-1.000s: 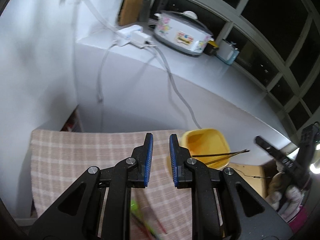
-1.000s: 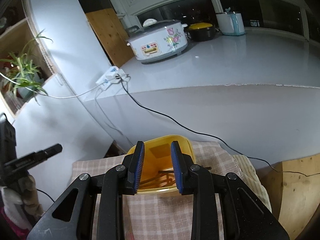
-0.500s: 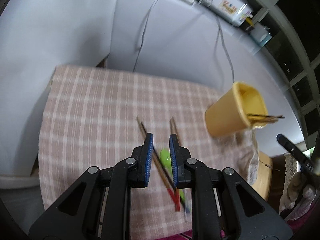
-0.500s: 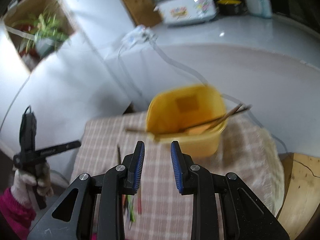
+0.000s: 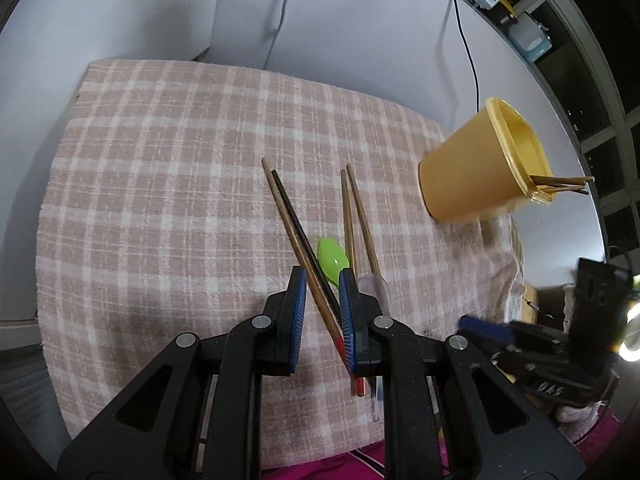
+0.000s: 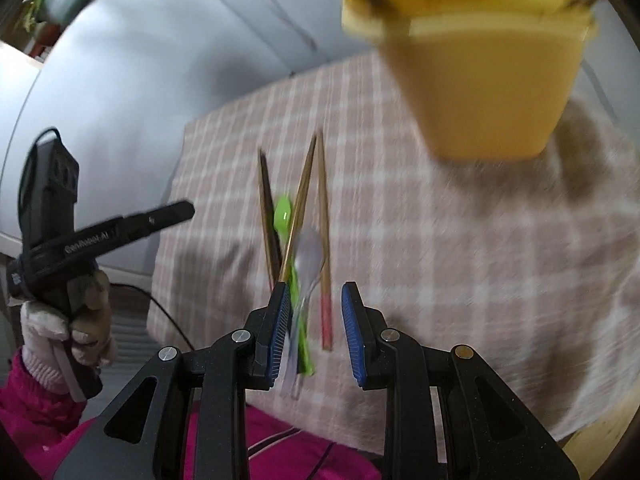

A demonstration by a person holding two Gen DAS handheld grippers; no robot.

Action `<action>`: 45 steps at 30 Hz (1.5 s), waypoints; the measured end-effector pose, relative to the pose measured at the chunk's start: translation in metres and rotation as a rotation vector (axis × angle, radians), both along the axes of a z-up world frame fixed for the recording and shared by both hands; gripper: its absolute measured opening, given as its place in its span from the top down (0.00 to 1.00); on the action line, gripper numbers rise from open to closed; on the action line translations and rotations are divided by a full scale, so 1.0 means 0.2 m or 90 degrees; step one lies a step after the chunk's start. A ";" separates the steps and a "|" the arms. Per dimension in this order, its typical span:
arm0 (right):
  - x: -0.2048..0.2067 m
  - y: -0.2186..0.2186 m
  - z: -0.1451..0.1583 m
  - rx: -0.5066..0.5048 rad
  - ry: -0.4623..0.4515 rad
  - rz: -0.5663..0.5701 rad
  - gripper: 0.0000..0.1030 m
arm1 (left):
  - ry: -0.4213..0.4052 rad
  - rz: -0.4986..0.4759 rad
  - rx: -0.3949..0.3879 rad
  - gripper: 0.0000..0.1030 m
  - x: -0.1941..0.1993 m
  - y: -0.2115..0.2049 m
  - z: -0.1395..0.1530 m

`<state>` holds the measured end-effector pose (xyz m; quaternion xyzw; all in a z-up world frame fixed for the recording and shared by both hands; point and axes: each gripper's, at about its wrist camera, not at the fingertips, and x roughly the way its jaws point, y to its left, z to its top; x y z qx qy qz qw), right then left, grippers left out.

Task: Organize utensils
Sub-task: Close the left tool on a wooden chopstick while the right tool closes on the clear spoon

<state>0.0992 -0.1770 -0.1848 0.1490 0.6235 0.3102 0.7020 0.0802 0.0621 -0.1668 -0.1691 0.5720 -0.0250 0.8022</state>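
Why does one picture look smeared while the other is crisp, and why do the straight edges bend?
Right wrist view: motion blur smears the yellow cup, the checked cloth and the chopsticks; only the tongs stay sharp. Left wrist view: crisp, with the green spoon clear and a bright glare spot at the right edge. Both views: the fisheye lens bows straight edges and darkens the corners.

On the pink checked cloth [image 5: 160,168] lie two pairs of chopsticks. The left pair [image 5: 298,236], one pale brown and one dark stick, slants near-right with a red near tip. The right pair [image 5: 356,220] of wooden sticks fans apart toward the near side. Between them sits a green spoon [image 5: 332,260], bowl facing up, and just right of it a clear spoon [image 6: 310,256]. Far right, a yellow cup [image 5: 476,172] stands upright with wooden chopsticks [image 5: 560,184] poking over its rim.
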 end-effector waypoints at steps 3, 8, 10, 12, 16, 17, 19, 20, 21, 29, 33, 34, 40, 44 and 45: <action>-0.01 0.04 -0.05 0.019 0.034 0.006 0.76 | 0.004 -0.014 -0.007 0.86 0.04 -0.01 -0.02; -0.03 0.10 -0.11 0.042 0.071 0.016 0.78 | 0.022 -0.049 -0.031 0.86 0.14 -0.06 -0.09; -0.04 0.13 -0.13 0.049 0.088 0.016 0.79 | 0.031 -0.063 -0.034 0.86 0.17 -0.09 -0.11; -0.04 0.15 -0.16 0.047 0.097 0.014 0.79 | 0.040 -0.078 -0.040 0.86 0.21 -0.12 -0.15; -0.06 0.16 -0.20 0.042 0.113 0.008 0.83 | 0.053 -0.097 -0.026 0.86 0.28 -0.17 -0.20; -0.06 0.16 -0.21 0.042 0.116 0.004 0.83 | 0.058 -0.102 -0.019 0.86 0.30 -0.18 -0.22; -0.06 0.16 -0.23 0.043 0.124 -0.004 0.84 | 0.068 -0.110 -0.011 0.86 0.33 -0.19 -0.26; -0.07 0.16 -0.24 0.046 0.130 -0.009 0.84 | 0.073 -0.114 -0.005 0.86 0.34 -0.20 -0.27; -0.06 0.17 -0.25 0.048 0.135 -0.014 0.84 | 0.077 -0.117 0.000 0.86 0.35 -0.20 -0.29; -0.06 0.16 -0.29 0.050 0.154 -0.033 0.84 | 0.105 -0.107 0.004 0.86 0.43 -0.21 -0.39; -0.05 0.16 -0.30 0.049 0.164 -0.038 0.84 | 0.113 -0.113 0.006 0.86 0.47 -0.24 -0.43; -0.05 0.16 -0.30 0.049 0.165 -0.040 0.84 | 0.115 -0.114 0.008 0.86 0.48 -0.25 -0.44; -0.03 0.18 -0.36 0.040 0.181 -0.044 0.89 | 0.118 -0.123 0.010 0.86 0.52 -0.31 -0.47; -0.03 0.18 -0.37 0.043 0.186 -0.043 0.90 | 0.116 -0.130 0.018 0.91 0.53 -0.34 -0.48; -0.02 0.19 -0.38 0.043 0.188 -0.043 0.90 | 0.115 -0.128 0.020 0.91 0.54 -0.34 -0.48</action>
